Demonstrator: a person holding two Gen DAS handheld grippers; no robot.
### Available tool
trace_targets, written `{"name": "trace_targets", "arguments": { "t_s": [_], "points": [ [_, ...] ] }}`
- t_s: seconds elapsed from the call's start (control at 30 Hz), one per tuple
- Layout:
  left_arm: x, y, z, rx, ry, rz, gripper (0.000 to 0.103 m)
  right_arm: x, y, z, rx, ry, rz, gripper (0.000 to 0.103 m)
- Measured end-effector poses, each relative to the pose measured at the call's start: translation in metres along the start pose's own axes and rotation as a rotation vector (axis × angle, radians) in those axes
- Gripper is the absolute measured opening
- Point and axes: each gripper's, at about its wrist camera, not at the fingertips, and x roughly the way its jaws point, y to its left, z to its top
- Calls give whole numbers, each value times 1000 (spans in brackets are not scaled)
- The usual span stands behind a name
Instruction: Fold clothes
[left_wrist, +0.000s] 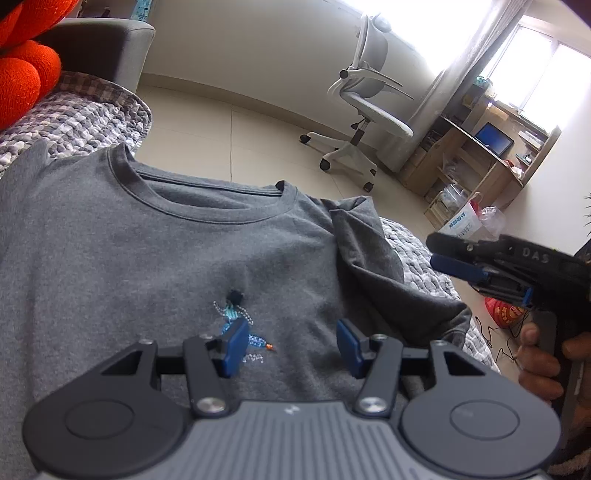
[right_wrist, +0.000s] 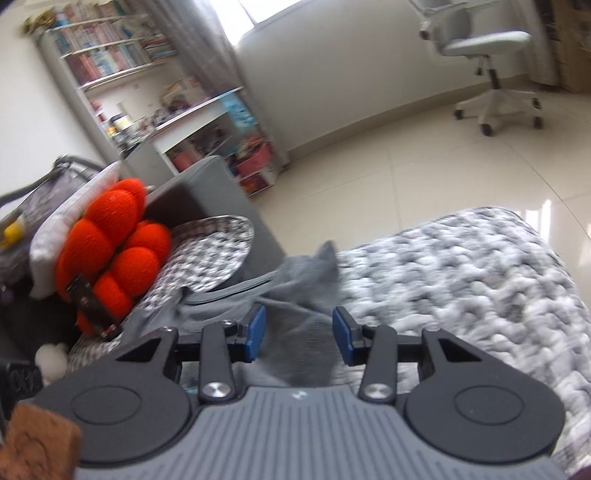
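Left wrist view: grey T-shirt (left_wrist: 155, 258) lies front-up on a knitted grey blanket (left_wrist: 74, 118), collar toward the far edge, small embroidered motif (left_wrist: 236, 325) mid-chest. The sleeve (left_wrist: 369, 254) on the right side is turned in over the body; the other side lies flat and spread. Left claw (left_wrist: 291, 347) hovers above the chest, released, pads wide apart, grasping nothing. Right claw (left_wrist: 458, 258) is seen side-on past the shirt's right edge, a hand (left_wrist: 539, 365) on its grip; it looks nearly closed, but I cannot tell for sure.

Judgement: a sleeve fold is in hand, one side in. A next move calls for a pinch on an edge of the flat side and a carry across.

Right wrist view: blurred. Right claw (right_wrist: 299, 336) shows its pads apart over bunched grey cloth, nothing clamped. Orange cushion (right_wrist: 114, 240) beyond.

Containers: white bag (left_wrist: 465, 218) on the floor by a desk, contents unclear.
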Motion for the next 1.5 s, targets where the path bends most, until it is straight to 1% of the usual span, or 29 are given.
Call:
{"name": "trace_targets", "arguments": {
  "t_s": [0.13,0.2,0.33,0.43,0.5,0.53,0.57,0.63,0.77,0.83,0.9,1.0,1.1,1.23,1.37,1.47,1.5],
  "points": [
    [1,0,-2,-2,-12,0,54,15,-17,-9,42,34,-32,44],
    [1,1,-4,1,-26,-4,54,24,-19,-13,53,55,-31,44],
    [2,3,-8,1,-59,-16,55,32,-15,-17,43,37,-21,44],
    [1,4,-8,0,-63,-18,55,28,-11,-16,19,17,-31,23],
    [1,4,-8,-5,-61,-19,55,25,-9,-15,-1,2,-43,17],
    [1,5,-8,-6,-60,-20,55,23,-8,-14,-12,-5,-49,9],
    [1,5,-8,-8,-59,-21,55,21,-7,-13,-22,-13,-55,6],
    [0,6,-8,-11,-56,-22,55,17,-6,-11,-42,-28,-67,5],
    [-1,7,-7,-23,-52,-21,56,7,-8,-3,-68,-66,-115,4],
    [-1,8,-6,-26,-51,-20,56,1,-11,3,-91,-85,-154,3],
    [-2,8,-6,-28,-50,-19,56,-5,-15,10,-123,-103,-205,3],
    [-3,10,-4,-29,-47,-19,56,-10,-23,20,-170,-121,-316,3],
    [-4,13,-3,-39,-49,-19,56,-13,-32,29,-197,-130,-405,3],
    [-4,16,-1,-52,-48,-21,56,-8,-38,31,-237,-116,-499,3],
    [-7,17,1,-45,-47,1,56,7,-45,27,-255,-68,-580,3],
    [-15,22,8,-42,-55,37,56,18,-51,22,-245,-35,-599,3],
    [-19,25,11,-43,-60,53,56,19,-53,21,-234,-26,-589,3]
  ]
}}
